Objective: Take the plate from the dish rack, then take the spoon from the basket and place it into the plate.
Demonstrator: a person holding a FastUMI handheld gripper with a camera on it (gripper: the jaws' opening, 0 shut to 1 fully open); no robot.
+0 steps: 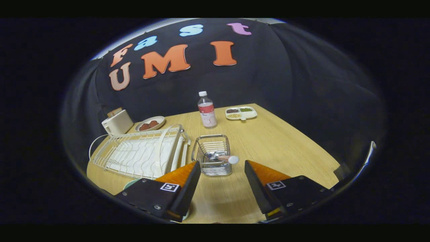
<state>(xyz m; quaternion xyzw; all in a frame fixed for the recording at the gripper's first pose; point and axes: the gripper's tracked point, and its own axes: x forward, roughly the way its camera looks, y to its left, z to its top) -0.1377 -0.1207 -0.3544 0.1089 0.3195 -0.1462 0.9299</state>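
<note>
My gripper (222, 162) stands open above the wooden table (268, 148), with nothing between its fingers. Just ahead of the fingertips is a wire basket (211, 148). A spoon (228, 158) lies in it, with its pale end sticking out over the basket's right rim. To the left of the basket is the white wire dish rack (141, 153), and I see no plate standing in it. A pale green plate (130, 184) lies flat on the table under my left finger, mostly hidden; only slivers of its rim show.
Beyond the basket stands a clear bottle (207, 111) with a red label. A divided white tray of foods (241, 113) sits at the far edge. A bowl of brown pieces (150, 123) and a white box-like appliance (117, 122) lie behind the rack.
</note>
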